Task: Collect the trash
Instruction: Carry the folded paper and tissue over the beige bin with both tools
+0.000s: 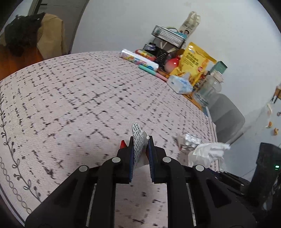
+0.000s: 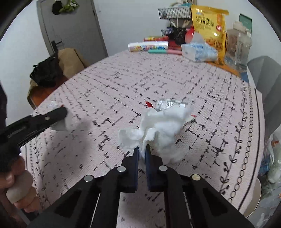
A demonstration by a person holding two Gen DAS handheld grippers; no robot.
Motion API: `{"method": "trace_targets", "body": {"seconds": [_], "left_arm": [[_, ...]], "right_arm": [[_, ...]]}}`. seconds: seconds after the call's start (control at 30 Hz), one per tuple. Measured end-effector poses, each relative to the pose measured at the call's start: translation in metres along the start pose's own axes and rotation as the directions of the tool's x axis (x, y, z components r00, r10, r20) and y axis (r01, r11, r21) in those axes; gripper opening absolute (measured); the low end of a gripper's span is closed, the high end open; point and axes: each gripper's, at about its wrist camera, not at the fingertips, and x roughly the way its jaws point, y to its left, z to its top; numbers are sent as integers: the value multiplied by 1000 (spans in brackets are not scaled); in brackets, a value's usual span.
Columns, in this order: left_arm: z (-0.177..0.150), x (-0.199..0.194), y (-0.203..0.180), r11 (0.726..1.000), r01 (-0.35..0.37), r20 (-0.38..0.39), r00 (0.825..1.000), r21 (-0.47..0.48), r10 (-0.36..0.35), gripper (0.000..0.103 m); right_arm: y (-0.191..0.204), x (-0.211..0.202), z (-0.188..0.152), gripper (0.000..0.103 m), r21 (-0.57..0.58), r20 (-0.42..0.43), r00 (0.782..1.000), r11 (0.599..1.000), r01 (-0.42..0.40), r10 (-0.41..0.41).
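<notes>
My left gripper is shut on a white wrapper with black print and red edges, held above the table. It also shows at the left of the right wrist view with the wrapper in it. My right gripper is shut on a crumpled white tissue, which also shows in the left wrist view. A silver blister pack lies on the table just beyond the tissue; it also shows in the left wrist view. A red scrap lies beside it.
The round table has a pink patterned cloth. At its far side stand a yellow snack bag, a tissue pack, a clear jar, a wire rack and a roll of bags. A grey chair stands at the right.
</notes>
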Motion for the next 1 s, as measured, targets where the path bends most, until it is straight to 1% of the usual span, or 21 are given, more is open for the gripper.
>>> {"method": "trace_targets", "body": {"seconds": [0.13,0.33,0.67,0.8,1.0], "left_arm": [[-2,2,-25,999,19,-5,1000,37,-19,15],[-5,7,-59,995,41,-19,999,92,-39,15],[-19,25,-127,980,79,-60,996,184,-69,15],[-25,36,-157,970,102,-81,993,222,-86,15],[-37,57,-206,950,136,-117,987,280,-106,15]], "right_arm": [[-6,-30,-3,7,-1,60,998,1000,-20,21],[-35,-56,-9,7,54,104,995,998,-13,8],[-105,-81,-28,7,175,149,988,984,11,-37],[-132,-89,-38,7,217,159,985,976,24,-60],[-183,-104,-57,7,301,172,978,952,63,-119]]}}
